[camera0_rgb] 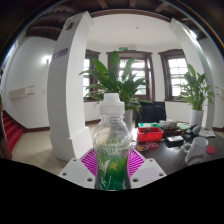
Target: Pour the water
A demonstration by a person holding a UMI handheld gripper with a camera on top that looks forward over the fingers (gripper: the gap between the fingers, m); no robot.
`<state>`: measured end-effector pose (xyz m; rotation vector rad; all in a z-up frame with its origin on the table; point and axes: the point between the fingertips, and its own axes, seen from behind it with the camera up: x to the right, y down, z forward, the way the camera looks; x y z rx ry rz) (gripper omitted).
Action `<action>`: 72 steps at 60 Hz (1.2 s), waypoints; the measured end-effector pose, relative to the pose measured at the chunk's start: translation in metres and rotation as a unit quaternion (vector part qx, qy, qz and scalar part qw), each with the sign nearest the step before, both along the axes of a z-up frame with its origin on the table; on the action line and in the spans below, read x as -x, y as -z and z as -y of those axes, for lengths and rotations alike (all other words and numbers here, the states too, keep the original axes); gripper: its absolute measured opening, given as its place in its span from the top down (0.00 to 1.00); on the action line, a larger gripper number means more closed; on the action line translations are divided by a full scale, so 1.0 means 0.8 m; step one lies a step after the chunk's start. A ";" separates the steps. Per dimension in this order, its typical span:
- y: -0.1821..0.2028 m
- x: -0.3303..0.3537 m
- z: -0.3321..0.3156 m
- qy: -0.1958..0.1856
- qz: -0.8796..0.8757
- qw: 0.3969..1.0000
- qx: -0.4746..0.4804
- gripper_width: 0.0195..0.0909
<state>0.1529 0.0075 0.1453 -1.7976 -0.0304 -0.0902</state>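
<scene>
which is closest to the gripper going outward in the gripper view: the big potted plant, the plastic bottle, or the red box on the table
1. Plastic bottle: between the fingers of the gripper, pads at its sides.
2. Red box: on the table beyond the fingers, right of the bottle.
3. Big potted plant: behind the bottle, near the windows.

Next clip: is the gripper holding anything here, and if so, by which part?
Yes. The gripper holds a clear plastic bottle upright, its jaws closed on the bottle's lower body, with the cap and shoulder standing free above them.
</scene>
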 end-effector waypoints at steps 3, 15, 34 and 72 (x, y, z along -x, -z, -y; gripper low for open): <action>-0.001 -0.002 -0.001 0.002 -0.012 1.000 -0.006 0.83; -0.025 -0.018 -0.037 0.005 -0.050 0.999 0.002 0.83; -0.137 -0.078 -0.108 0.071 -0.416 0.905 -0.051 0.82; -0.270 -0.123 -0.193 0.164 -0.852 0.462 -0.185 0.78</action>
